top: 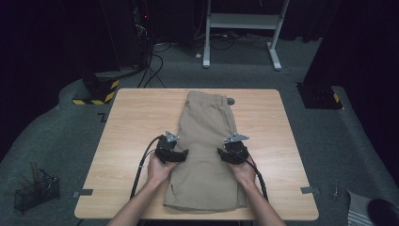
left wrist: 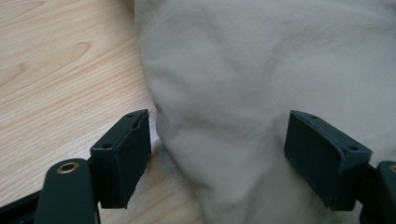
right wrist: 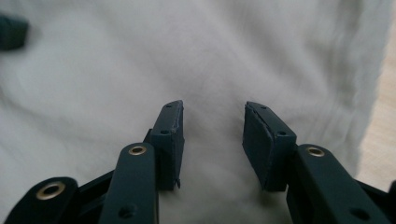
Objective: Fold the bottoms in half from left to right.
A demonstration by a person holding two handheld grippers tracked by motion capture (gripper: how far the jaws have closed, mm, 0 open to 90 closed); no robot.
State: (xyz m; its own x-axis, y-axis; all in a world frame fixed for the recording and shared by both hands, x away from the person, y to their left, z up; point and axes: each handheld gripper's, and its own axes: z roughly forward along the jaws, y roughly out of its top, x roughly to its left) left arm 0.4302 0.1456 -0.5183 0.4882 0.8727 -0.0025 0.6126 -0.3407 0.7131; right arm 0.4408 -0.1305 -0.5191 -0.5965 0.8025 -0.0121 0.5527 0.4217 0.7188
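Black jaws, left gripper: spread wide over the trousers' left edge, gripping nothing.
Right gripper: jaws parted (less widely), cloth beneath, nothing pinched.
Trousers: khaki, folded lengthwise, flat down the middle of the table.
Table: pale wood, bare either side of the trousers.

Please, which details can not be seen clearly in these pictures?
- High view: small grey item beside the shorts waistband, too small to identify.
- Left gripper view: left gripper straddles the cloth edge; contact is unclear, the cloth is blurred.
- Right gripper view: dark shape cut off by the edge.
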